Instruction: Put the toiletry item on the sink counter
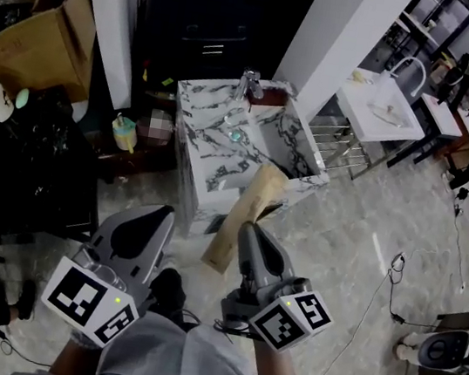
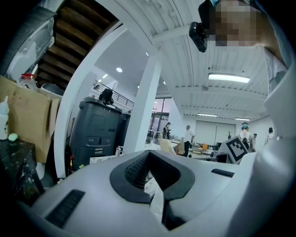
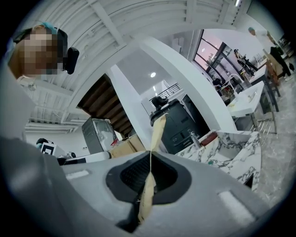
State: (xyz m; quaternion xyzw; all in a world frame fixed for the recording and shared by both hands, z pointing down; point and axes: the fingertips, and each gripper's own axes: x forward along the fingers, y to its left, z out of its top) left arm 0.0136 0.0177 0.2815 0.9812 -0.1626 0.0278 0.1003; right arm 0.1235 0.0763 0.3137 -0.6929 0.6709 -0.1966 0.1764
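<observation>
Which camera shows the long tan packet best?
The head view: the tan packet shows its broad flat side there, sticking out of the right gripper toward the marble sink. The right gripper view shows only its thin edge, pinched between the shut jaws. The left gripper view doesn't show it.

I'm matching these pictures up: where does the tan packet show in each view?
Head view: tan packet, centre, rising from the right claw toward the marble sink.
Left gripper view: pale shape just above the left claw might be it; cannot tell.
Right gripper view: centre, upright, pinched in the claw.
Shared landmark: dark cabinet behind the sink.
</observation>
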